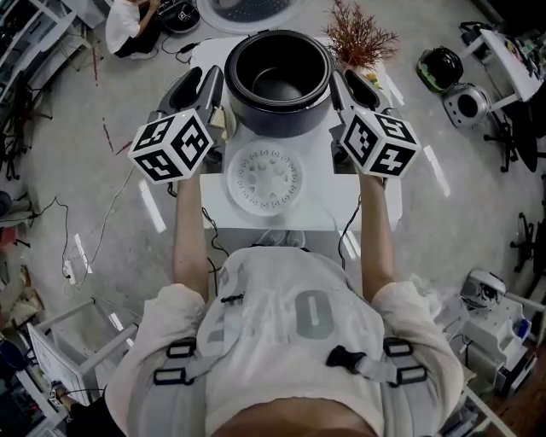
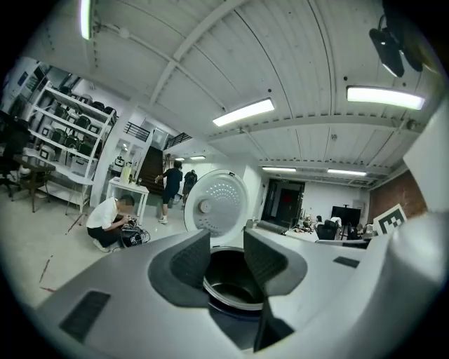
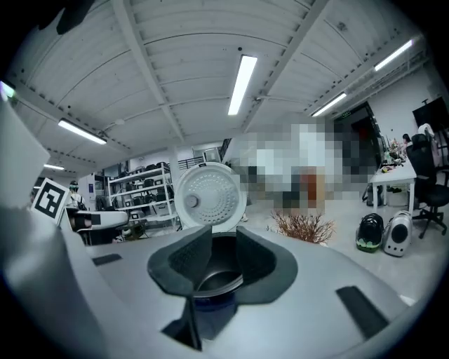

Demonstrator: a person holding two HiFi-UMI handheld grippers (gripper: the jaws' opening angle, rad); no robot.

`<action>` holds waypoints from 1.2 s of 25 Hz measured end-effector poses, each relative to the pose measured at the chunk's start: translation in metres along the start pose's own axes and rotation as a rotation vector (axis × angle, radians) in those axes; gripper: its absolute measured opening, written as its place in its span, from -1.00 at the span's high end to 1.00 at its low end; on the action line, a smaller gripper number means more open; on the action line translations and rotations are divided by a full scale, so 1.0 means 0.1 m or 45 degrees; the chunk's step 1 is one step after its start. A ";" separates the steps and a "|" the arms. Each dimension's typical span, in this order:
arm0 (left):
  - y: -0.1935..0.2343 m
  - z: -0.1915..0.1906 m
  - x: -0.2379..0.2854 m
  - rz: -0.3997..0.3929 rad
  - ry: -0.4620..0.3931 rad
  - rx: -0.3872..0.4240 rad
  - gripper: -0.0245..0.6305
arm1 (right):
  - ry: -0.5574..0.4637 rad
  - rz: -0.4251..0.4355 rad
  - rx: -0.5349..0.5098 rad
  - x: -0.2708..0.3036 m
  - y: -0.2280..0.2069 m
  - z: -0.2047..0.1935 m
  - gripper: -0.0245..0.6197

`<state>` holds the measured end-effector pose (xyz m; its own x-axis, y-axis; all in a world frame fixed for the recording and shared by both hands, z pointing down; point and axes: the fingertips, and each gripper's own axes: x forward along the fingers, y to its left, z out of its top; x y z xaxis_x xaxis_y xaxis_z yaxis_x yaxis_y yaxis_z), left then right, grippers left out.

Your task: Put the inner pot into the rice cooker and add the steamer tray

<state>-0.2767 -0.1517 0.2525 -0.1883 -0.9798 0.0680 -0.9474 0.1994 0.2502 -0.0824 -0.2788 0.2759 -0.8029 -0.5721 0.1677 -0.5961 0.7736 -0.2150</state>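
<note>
Inner pot (image 1: 278, 85) is sitting inside the rice cooker (image 1: 281, 121), whose lid (image 1: 247, 10) is standing open at the cooker's far side. Steamer tray (image 1: 264, 179) is lying flat on the white table (image 1: 317, 213), just on the person's side of the cooker. Left gripper (image 1: 198, 81) and right gripper (image 1: 353, 85) are hovering either side of the cooker. Both have jaws apart and are gripping nothing, with the cooker showing through each gap.
</note>
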 end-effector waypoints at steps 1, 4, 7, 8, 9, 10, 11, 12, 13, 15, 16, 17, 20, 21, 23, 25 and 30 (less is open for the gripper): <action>-0.01 -0.01 -0.09 0.006 -0.006 0.007 0.51 | -0.005 0.003 0.002 -0.07 0.02 -0.02 0.60; 0.02 -0.13 -0.30 0.029 0.008 0.022 0.51 | -0.013 0.015 0.012 -0.27 0.08 -0.10 0.60; 0.08 -0.36 -0.44 0.032 0.063 -0.032 0.51 | -0.014 0.047 0.047 -0.38 0.10 -0.26 0.56; 0.11 -0.45 -0.49 0.043 0.082 -0.060 0.51 | -0.005 0.057 0.062 -0.39 0.09 -0.35 0.53; 0.14 -0.56 -0.52 0.056 0.104 -0.084 0.51 | 0.014 0.066 0.076 -0.41 0.09 -0.46 0.50; 0.17 -0.67 -0.56 0.067 0.130 -0.103 0.51 | 0.039 0.074 0.090 -0.42 0.09 -0.58 0.48; 0.20 -0.78 -0.59 0.074 0.160 -0.118 0.51 | 0.066 0.082 0.106 -0.43 0.10 -0.71 0.46; 0.22 -0.90 -0.62 0.077 0.192 -0.128 0.51 | 0.095 0.087 0.120 -0.44 0.11 -0.83 0.45; 0.23 -1.03 -0.65 0.076 0.225 -0.137 0.51 | 0.124 0.089 0.128 -0.45 0.12 -0.95 0.44; 0.25 -1.28 -0.71 0.075 0.286 -0.165 0.51 | 0.179 0.091 0.129 -0.47 0.14 -1.19 0.43; 0.26 -1.41 -0.74 0.082 0.308 -0.189 0.51 | 0.203 0.094 0.135 -0.48 0.14 -1.31 0.43; 0.28 -1.53 -0.77 0.094 0.322 -0.218 0.51 | 0.226 0.100 0.152 -0.48 0.13 -1.41 0.42; 0.34 -1.90 -0.83 0.146 0.356 -0.303 0.48 | 0.292 0.115 0.240 -0.46 0.09 -1.70 0.39; 0.36 -2.01 -0.86 0.160 0.376 -0.324 0.46 | 0.315 0.114 0.259 -0.46 0.08 -1.79 0.39; 0.38 -2.23 -0.93 0.179 0.423 -0.357 0.41 | 0.369 0.114 0.270 -0.48 0.08 -1.98 0.38; 0.40 -2.41 -0.99 0.193 0.466 -0.379 0.38 | 0.424 0.116 0.261 -0.51 0.11 -2.16 0.37; 0.47 -2.74 -1.11 0.226 0.552 -0.428 0.39 | 0.533 0.109 0.263 -0.55 0.17 -2.52 0.37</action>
<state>-0.2296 -0.0293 0.5210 -0.1468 -0.8481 0.5091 -0.7634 0.4244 0.4870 -0.0467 -0.1652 0.5054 -0.8029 -0.3165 0.5051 -0.5505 0.7187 -0.4247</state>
